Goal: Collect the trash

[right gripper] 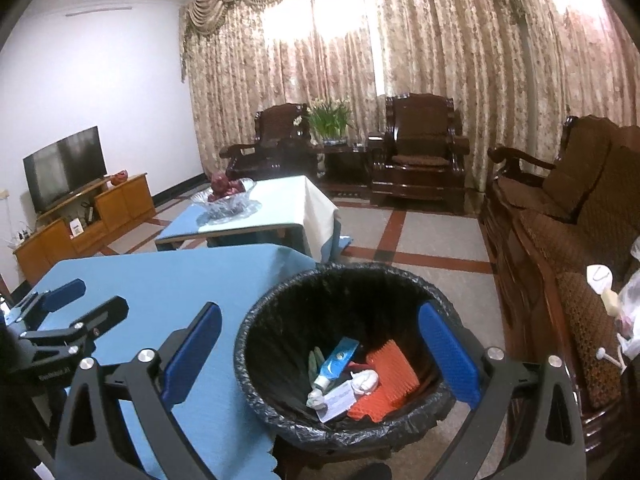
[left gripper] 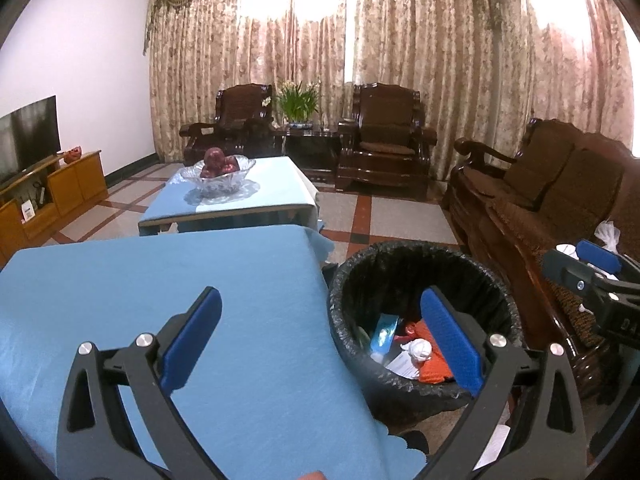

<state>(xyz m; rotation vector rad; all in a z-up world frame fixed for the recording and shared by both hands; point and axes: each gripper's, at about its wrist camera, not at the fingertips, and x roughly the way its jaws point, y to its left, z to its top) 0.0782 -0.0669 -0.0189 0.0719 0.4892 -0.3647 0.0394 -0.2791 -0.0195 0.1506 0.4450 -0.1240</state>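
A round bin with a black liner (left gripper: 496, 280) (right gripper: 256, 320) stands on the floor by the blue-covered table (left gripper: 160, 288) (right gripper: 168, 280). Inside lie an orange comb-like piece (right gripper: 386, 384), a blue tube (right gripper: 336, 360), crumpled white paper (right gripper: 366, 380) and a paper slip (right gripper: 336, 402). My left gripper (left gripper: 320, 340) is open and empty, over the table edge and the bin's left rim. My right gripper (right gripper: 320, 354) is open and empty, above the bin. Each gripper shows at the edge of the other's view: the right (left gripper: 580, 268), the left (right gripper: 76, 304).
A second table with a glass bowl of red fruit (left gripper: 218, 174) (right gripper: 226, 196) stands beyond. A dark wooden sofa (left gripper: 552, 184) (right gripper: 560, 216) runs along the right, with white plastic items (right gripper: 612, 300) on its seat. Armchairs, a plant and a TV cabinet (right gripper: 80, 220) lie farther off.
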